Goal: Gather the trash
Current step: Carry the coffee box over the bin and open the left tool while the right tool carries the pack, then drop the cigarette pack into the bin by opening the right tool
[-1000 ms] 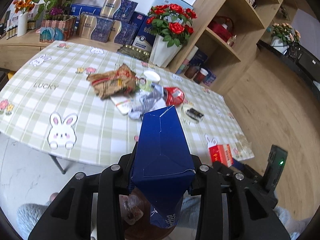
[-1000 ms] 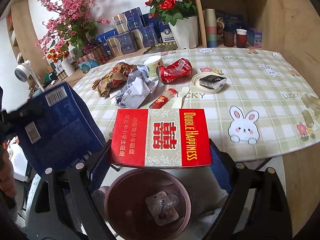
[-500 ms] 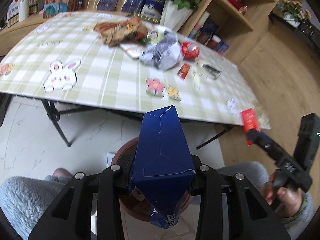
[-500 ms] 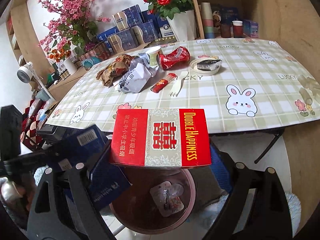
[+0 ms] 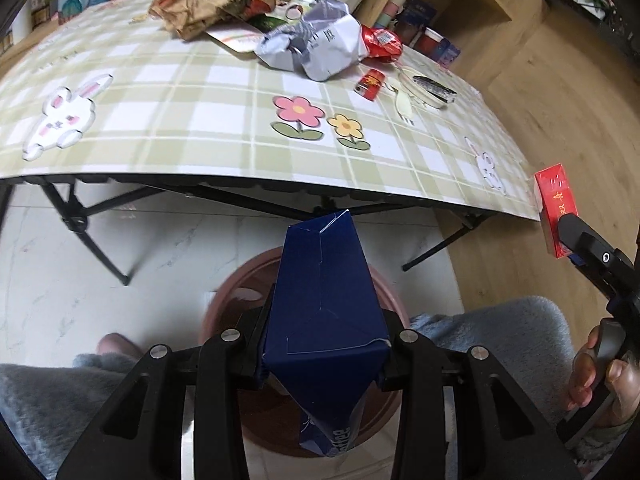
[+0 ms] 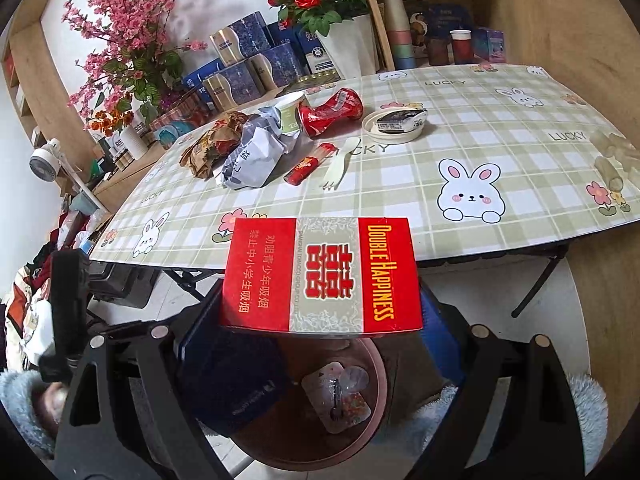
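Observation:
My left gripper (image 5: 322, 344) is shut on a dark blue carton (image 5: 324, 312), held tilted down over a reddish-brown bin (image 5: 236, 292) on the floor. In the right wrist view the blue carton (image 6: 232, 376) dips into the bin's left side. My right gripper (image 6: 320, 330) is shut on a flat red cigarette carton (image 6: 320, 276), held level above the bin (image 6: 382, 384), which holds a clear wrapper (image 6: 340, 396). From the left wrist view the red carton (image 5: 556, 204) shows end-on at the table's edge.
The checked table (image 6: 500, 128) carries a brown paper bag (image 5: 212, 4), a crumpled grey bag (image 5: 316, 46), a crushed red can (image 6: 332, 110), a small red tube (image 6: 308, 164), a plastic fork (image 6: 340, 164) and a lid (image 6: 394, 132). Folding table legs (image 5: 92, 244) flank the bin; a person's grey sleeves are close by.
My left gripper has sunk with the blue carton from table height down to the bin. The right gripper, with the red carton, has shifted slightly lower over the bin.

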Demonstrator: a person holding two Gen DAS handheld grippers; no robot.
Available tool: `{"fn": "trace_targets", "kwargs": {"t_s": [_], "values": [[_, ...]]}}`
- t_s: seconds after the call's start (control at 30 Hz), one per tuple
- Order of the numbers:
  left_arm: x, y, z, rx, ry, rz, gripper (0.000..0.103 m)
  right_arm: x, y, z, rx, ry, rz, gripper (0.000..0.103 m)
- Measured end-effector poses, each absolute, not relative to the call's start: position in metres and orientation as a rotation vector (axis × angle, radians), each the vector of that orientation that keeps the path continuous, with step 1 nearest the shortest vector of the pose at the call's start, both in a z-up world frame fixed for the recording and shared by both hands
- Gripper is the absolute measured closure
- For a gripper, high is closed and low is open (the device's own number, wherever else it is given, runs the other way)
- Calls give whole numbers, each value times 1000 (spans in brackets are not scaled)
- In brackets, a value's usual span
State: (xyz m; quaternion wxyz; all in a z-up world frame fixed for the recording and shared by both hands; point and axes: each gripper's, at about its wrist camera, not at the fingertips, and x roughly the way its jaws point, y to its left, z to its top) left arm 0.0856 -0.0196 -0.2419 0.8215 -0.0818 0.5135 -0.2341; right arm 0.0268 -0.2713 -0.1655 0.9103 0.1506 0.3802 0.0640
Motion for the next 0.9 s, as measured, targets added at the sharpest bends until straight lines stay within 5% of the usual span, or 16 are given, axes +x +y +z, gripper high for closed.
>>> {"fn": "trace_targets", "kwargs": {"t_s": [0.1, 0.27, 0.67, 0.9], "values": [[89, -24, -254, -129, 1106, -474, 62, 27, -271, -165, 310, 786, 132, 16], [88, -2, -247, -174, 1055, -375, 34, 27, -270, -167, 304, 788, 130, 16], [54, 33, -162, -133, 741, -211, 9, 27, -245, -187, 244, 862, 153, 16], [40, 41, -157, -113, 708, -153, 6, 24, -226, -205, 186, 919, 160, 16]]}}
